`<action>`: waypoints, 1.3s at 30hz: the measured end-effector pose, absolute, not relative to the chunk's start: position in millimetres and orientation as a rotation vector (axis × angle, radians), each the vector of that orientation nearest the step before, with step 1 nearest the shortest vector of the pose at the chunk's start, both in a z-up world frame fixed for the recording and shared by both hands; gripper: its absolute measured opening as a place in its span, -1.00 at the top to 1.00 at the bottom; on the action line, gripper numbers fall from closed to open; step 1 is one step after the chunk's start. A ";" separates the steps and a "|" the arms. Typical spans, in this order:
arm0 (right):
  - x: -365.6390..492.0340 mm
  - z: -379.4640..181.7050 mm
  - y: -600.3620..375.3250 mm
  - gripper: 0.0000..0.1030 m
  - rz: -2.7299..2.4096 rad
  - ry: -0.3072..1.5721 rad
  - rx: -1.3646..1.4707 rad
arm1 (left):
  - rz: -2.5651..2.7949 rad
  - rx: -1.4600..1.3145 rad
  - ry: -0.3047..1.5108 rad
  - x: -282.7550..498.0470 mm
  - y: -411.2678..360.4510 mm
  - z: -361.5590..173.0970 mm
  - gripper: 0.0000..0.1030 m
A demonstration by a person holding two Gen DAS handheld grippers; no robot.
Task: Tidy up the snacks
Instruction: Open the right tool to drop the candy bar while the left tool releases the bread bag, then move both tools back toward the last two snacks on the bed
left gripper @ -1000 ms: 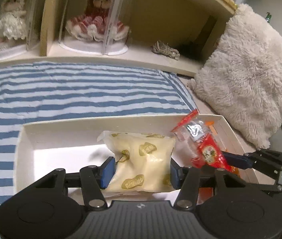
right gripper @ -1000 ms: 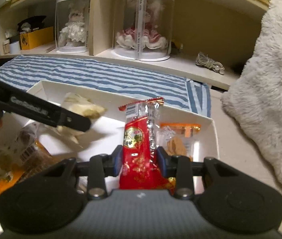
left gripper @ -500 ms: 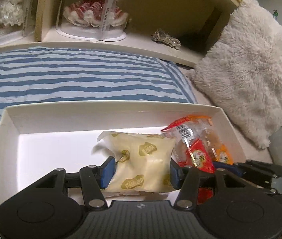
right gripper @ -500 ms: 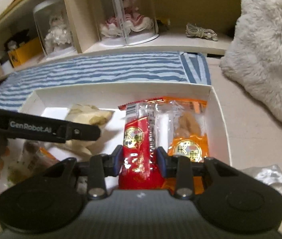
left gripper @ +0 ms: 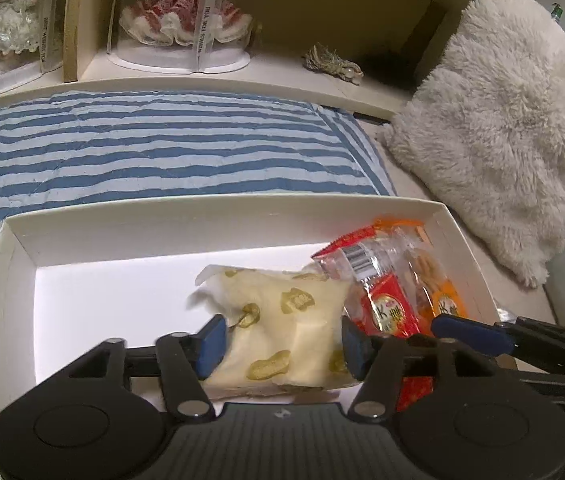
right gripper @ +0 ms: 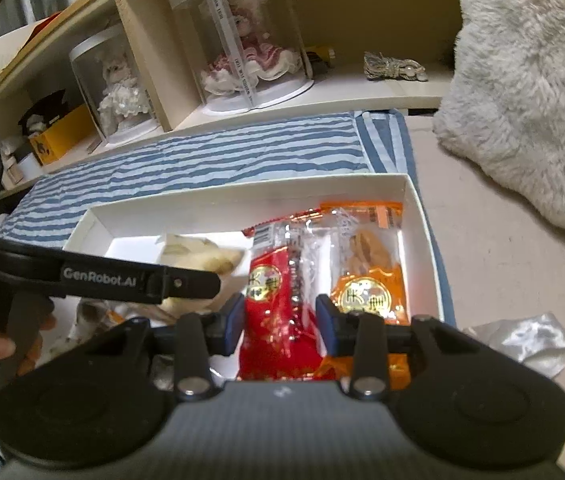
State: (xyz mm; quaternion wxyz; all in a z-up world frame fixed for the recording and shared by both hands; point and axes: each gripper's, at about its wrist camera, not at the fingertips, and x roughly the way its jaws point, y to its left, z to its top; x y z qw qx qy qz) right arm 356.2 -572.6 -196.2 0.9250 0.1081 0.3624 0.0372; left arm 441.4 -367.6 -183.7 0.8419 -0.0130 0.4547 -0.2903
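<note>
Judging by the white box (left gripper: 218,216), one orange packet (right gripper: 366,276) is stowed just right of the right gripper (right gripper: 278,316), whose jaws are clamped on a red packet (right gripper: 278,300), while a yellow pouch (left gripper: 286,336) is gripped between the left gripper (left gripper: 282,344) jaws, both unreleased.

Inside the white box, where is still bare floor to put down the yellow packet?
The white box has bare floor on its left half, between the left wall and the yellow packet. The right end is crowded: the red packet and orange packet lie side by side against the right wall.
</note>
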 end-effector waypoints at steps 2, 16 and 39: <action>355.1 -194.2 -572.9 0.13 0.075 0.747 0.223 | -0.615 -0.016 0.949 437.5 -368.0 -178.3 -0.36; 326.2 -167.5 -565.8 -0.12 0.055 0.745 0.219 | -0.607 0.038 0.944 409.6 -347.5 -143.3 -0.68; 252.3 -128.0 -542.3 -0.99 -0.056 0.697 0.196 | -0.597 0.065 0.869 346.2 -283.7 -99.3 -1.00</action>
